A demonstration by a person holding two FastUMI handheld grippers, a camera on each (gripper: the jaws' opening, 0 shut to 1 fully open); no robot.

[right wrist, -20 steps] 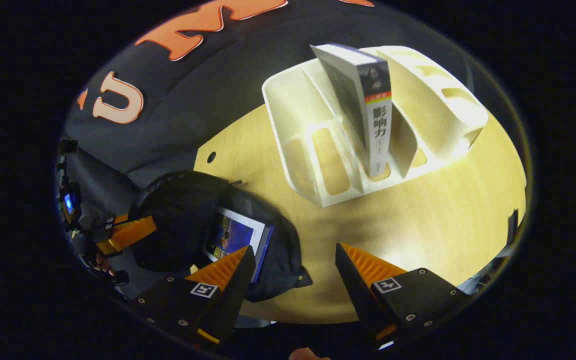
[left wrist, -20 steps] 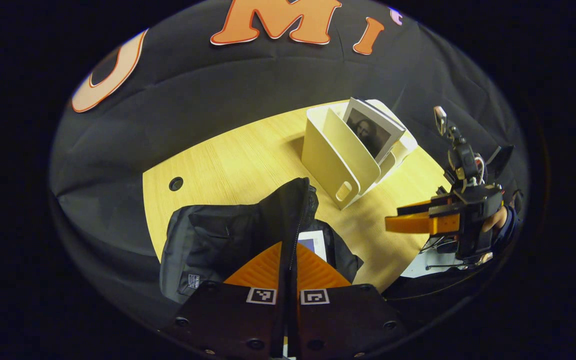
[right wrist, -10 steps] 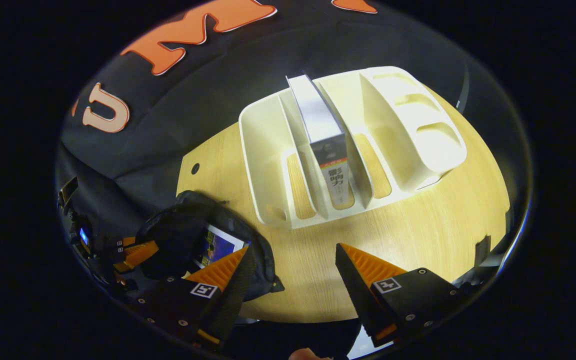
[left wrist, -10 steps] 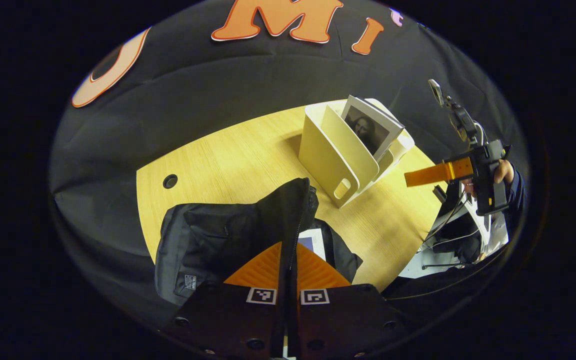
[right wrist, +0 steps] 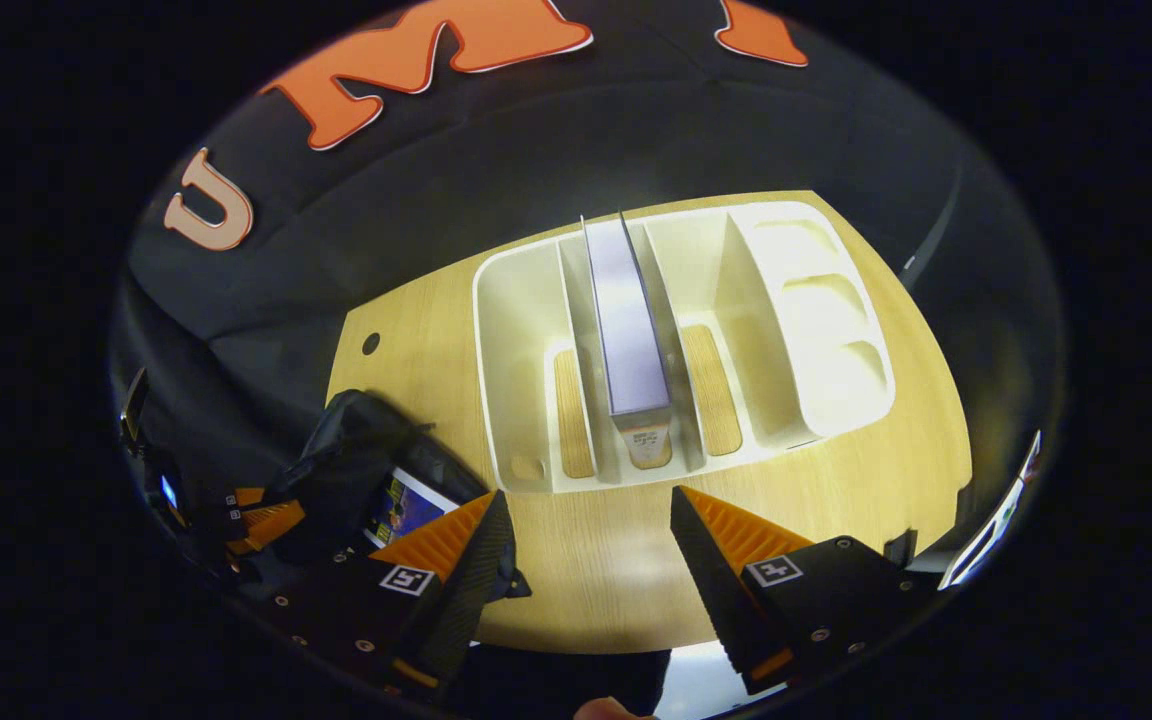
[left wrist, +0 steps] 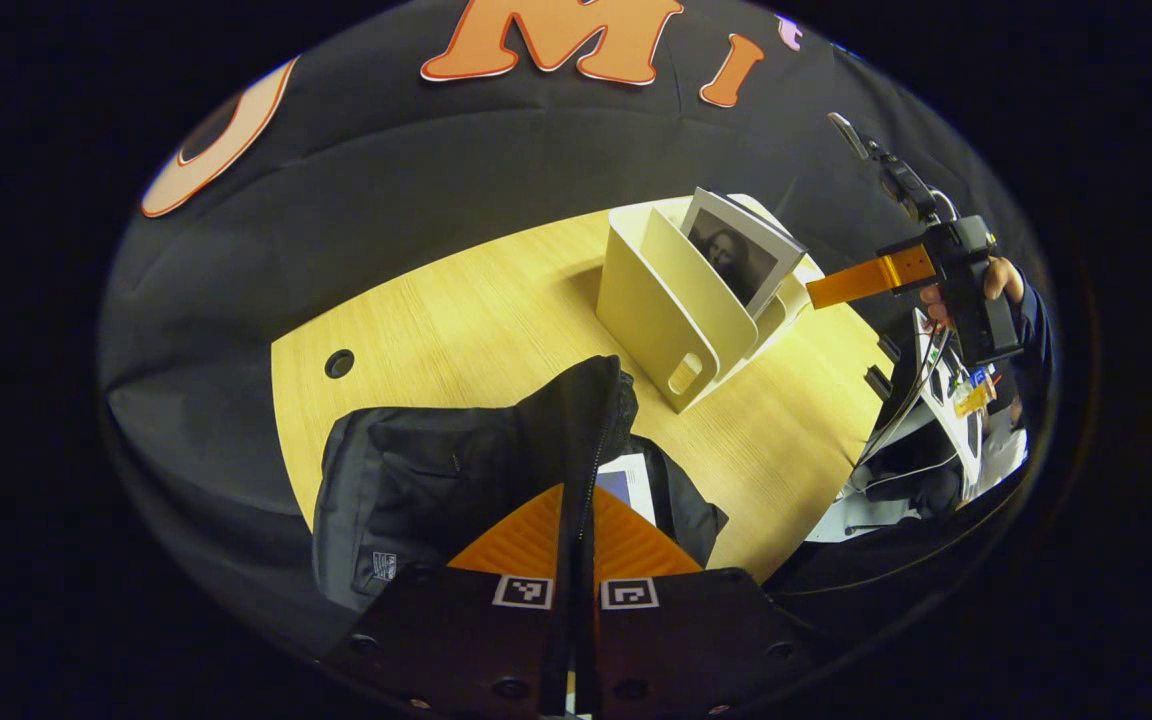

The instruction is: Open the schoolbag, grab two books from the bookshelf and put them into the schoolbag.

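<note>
Left gripper: fingers together, clamped on raised edge of schoolbag by zipper. One book lies inside open bag. Right gripper: fingers apart, empty, above wooden table, near bookshelf front. One bookshelf, four slots; one book upright in second slot from left.

Over the last second the right gripper has risen from low beside the schoolbag to high above the near edge of the bookshelf, now looking almost straight down on the book standing there.
</note>
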